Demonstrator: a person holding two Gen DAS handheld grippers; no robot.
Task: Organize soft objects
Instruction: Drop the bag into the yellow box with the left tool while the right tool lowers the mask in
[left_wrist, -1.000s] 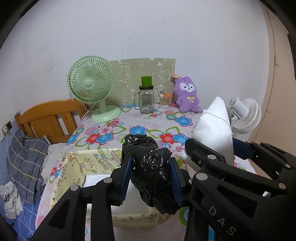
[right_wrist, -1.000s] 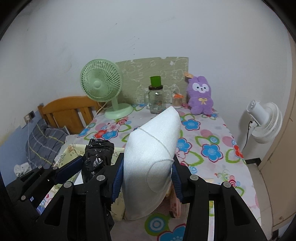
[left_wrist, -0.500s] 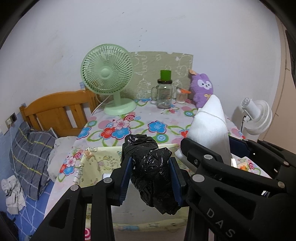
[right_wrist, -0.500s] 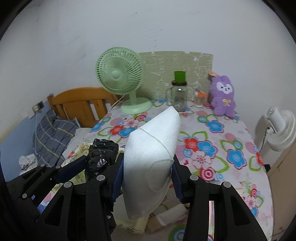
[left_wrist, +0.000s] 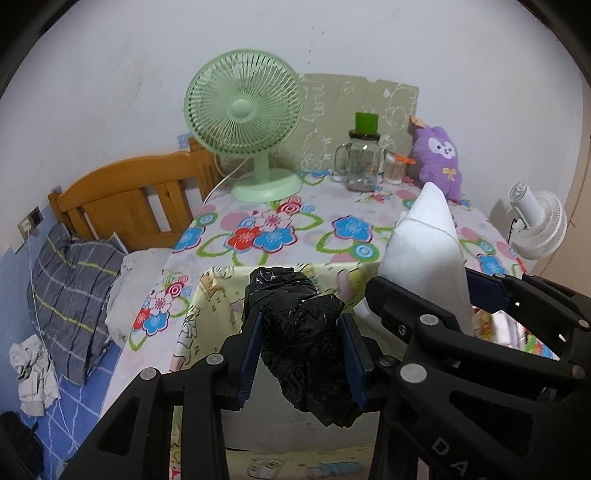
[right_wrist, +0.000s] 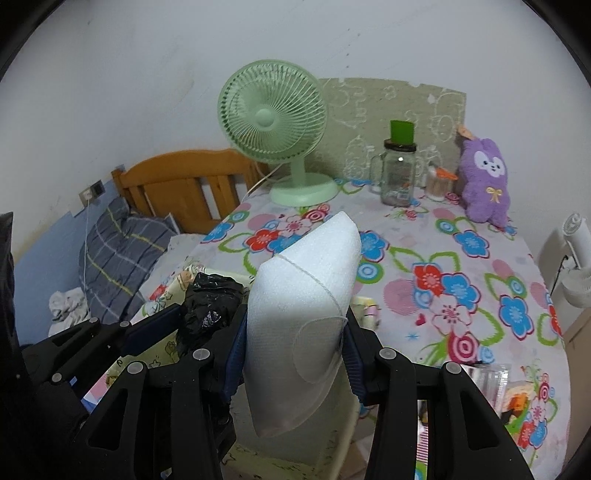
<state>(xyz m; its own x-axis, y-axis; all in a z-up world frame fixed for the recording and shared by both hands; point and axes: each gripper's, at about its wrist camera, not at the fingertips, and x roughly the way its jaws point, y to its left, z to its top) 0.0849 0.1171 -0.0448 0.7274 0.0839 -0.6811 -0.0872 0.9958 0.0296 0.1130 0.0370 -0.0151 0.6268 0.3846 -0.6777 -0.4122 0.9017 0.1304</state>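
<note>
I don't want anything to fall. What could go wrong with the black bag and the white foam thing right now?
1. The left tool is opening with the crumpled black bag between its pads, so the bag might slip out early.
2. The white foam roll in the right tool sticks far past the pads and may tilt or slide.
3. Both tools sit side by side, so they could bump.

You have two fans: one green table fan (left_wrist: 243, 110) and one white fan (left_wrist: 537, 225) beside the table. You also have one glass jar (left_wrist: 362, 162), one purple plush rabbit (left_wrist: 439, 162), one crumpled black plastic bag (left_wrist: 299, 332) and one white foam bundle (right_wrist: 299, 325). On the bed you have one grey checked pillow (left_wrist: 70, 291).
</note>
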